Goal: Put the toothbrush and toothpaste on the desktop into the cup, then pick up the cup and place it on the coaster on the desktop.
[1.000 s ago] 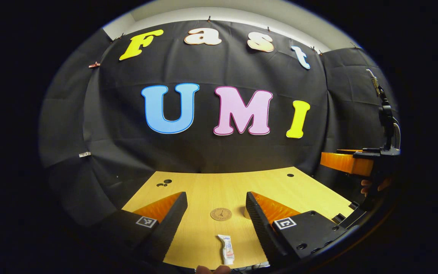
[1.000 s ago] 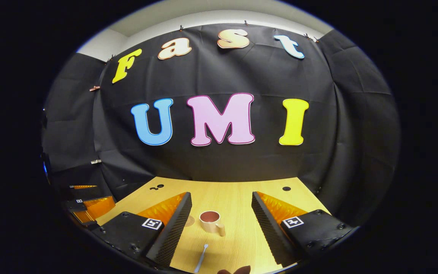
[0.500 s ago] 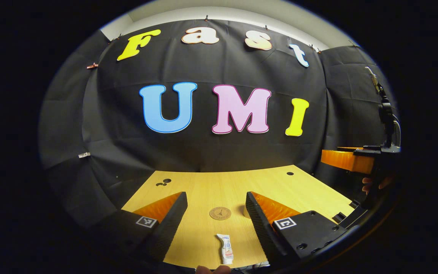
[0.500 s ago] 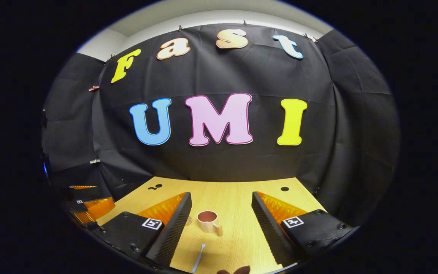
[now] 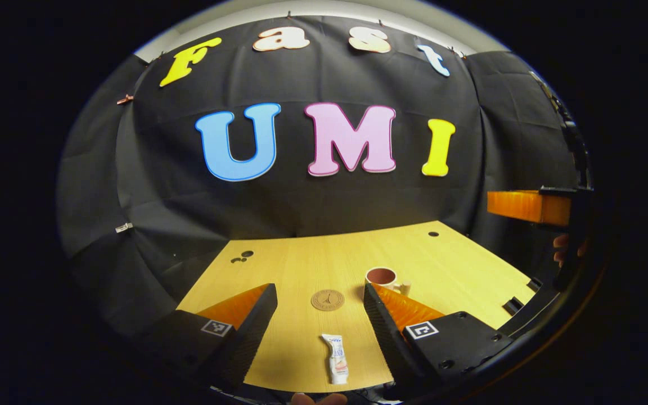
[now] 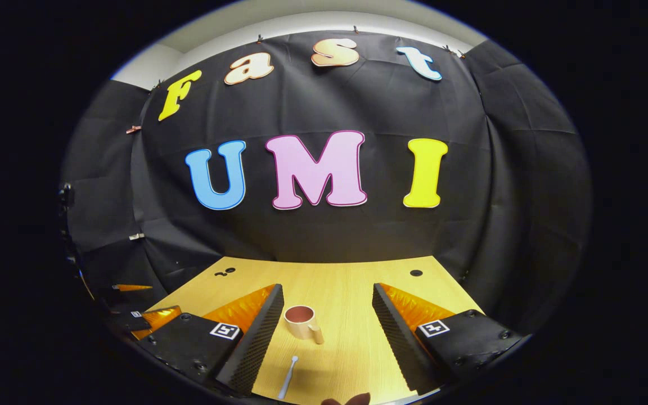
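Tilting downward over the last second, the left tool (image 5: 319, 306) now takes in more of the pale wooden tabletop (image 5: 301, 264): the beige mug-shaped cup with a reddish inside (image 5: 381, 277), earlier hidden behind its right finger, shows just past that fingertip. Its fingers stand wide apart with nothing between them. Lying flat between them, close in, is the small white toothpaste tube (image 5: 336, 366); farther ahead, also between the fingertips, sits the round brown cork coaster (image 5: 327, 300).

The right tool (image 6: 328, 308) is likewise spread wide and empty, and has shifted only slightly. In its view the cup sits just ahead, nearer its left finger, handle turned back toward the tool. The slim white toothbrush (image 6: 287, 378) lies on the tabletop closer in, between the fingers and short of the cup.

Nothing has been lifted yet, and the cup looks empty. The dip of the left tool reads as the start of a reach for the toothpaste tube, which is lined up well for a pinch across its width.
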A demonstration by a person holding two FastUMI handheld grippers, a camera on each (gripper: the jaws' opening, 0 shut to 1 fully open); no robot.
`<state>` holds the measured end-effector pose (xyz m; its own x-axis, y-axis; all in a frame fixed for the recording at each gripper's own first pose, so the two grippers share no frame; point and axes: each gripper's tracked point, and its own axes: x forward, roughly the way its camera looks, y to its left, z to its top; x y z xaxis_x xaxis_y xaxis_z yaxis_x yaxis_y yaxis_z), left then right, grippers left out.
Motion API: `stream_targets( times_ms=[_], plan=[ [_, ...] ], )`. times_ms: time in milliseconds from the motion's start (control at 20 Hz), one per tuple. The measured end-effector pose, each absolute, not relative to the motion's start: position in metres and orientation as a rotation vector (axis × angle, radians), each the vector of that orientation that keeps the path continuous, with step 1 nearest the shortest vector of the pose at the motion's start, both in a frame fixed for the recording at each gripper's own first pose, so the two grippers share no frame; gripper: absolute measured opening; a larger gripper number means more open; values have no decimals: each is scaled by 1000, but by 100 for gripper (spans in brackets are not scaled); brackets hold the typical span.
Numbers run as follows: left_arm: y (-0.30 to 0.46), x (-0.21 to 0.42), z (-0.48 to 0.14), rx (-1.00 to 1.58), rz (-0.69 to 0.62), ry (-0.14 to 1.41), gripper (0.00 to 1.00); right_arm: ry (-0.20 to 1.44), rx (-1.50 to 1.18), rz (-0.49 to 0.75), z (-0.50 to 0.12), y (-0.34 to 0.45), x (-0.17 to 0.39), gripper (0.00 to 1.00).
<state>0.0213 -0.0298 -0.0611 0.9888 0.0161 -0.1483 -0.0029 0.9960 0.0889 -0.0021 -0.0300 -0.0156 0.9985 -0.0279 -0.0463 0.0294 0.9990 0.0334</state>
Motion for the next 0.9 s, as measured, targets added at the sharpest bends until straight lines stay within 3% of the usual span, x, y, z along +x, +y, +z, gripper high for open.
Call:
stream_targets(
  times_ms=[500,900],
  plan=[
    [-43,64,-192,10,58,452,98,114,26,-44,-36,-67,1,98],
    [-32,97,-269,96,133,618,85,184,17,-9,-57,-99,25,98]
  ],
)
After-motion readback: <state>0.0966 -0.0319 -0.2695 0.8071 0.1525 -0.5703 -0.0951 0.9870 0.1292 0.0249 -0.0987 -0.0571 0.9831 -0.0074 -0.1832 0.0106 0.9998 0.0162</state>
